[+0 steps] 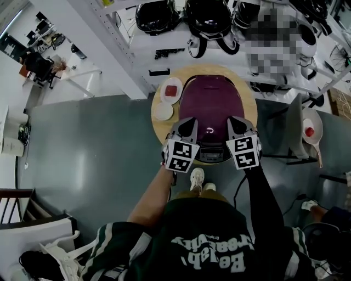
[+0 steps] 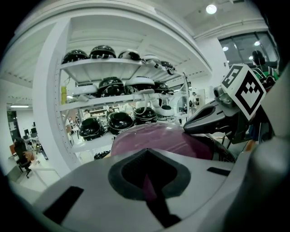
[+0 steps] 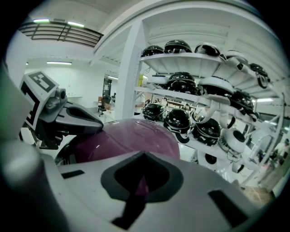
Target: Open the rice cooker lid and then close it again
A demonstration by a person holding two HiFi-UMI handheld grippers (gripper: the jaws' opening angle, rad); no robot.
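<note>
A purple rice cooker (image 1: 211,104) stands on a round wooden table (image 1: 251,90), its lid down. Both grippers hover over the cooker's front edge, on either side of its grey control panel (image 1: 211,154). My left gripper (image 1: 185,126) is shut with nothing in it; in the left gripper view its jaws (image 2: 147,154) meet just in front of the purple lid (image 2: 158,138). My right gripper (image 1: 238,125) is likewise shut and empty, its jaws (image 3: 142,156) close before the lid (image 3: 131,136). Each gripper shows in the other's view: the right gripper (image 2: 213,120) and the left gripper (image 3: 72,120).
A white plate with a red item (image 1: 171,90) and a small white dish (image 1: 163,112) sit on the table left of the cooker. White shelves with black helmets (image 1: 208,16) stand behind. A chair with a white pan (image 1: 310,131) is at the right.
</note>
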